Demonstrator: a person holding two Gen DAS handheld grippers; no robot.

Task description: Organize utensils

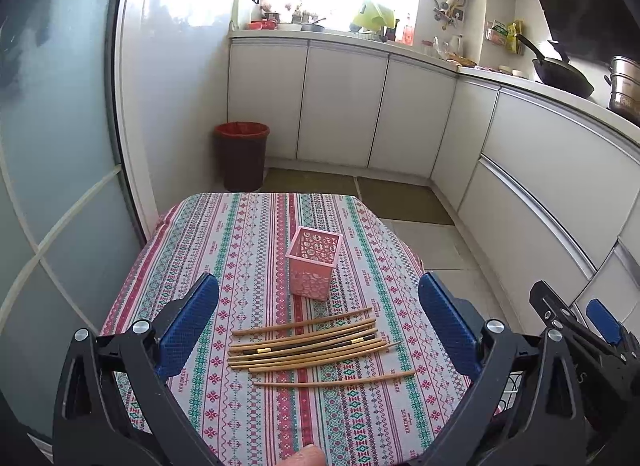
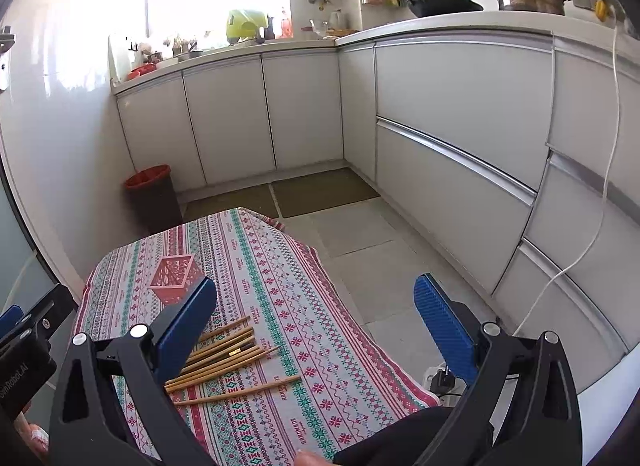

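A loose row of slender bamboo and dark-tipped chopsticks (image 1: 316, 346) is laid flat on the patterned red, green and white tablecloth (image 1: 248, 250), roughly side by side, so that each can be taken across its length. Just beyond them an empty pink perforated plastic square holder (image 1: 313, 262) is stood upright with its mouth up, judged to be the intended receptacle. The left gripper (image 1: 318, 324) is held above the near edge of the table with its blue ribbed jaws spread wide and nothing between them; the chopsticks are seen in the gap, lower and slightly ahead. The right gripper (image 2: 316, 324) is likewise spread wide and empty, held off to the right, so the chopsticks (image 2: 228, 358) lie toward its left finger and partly behind it.
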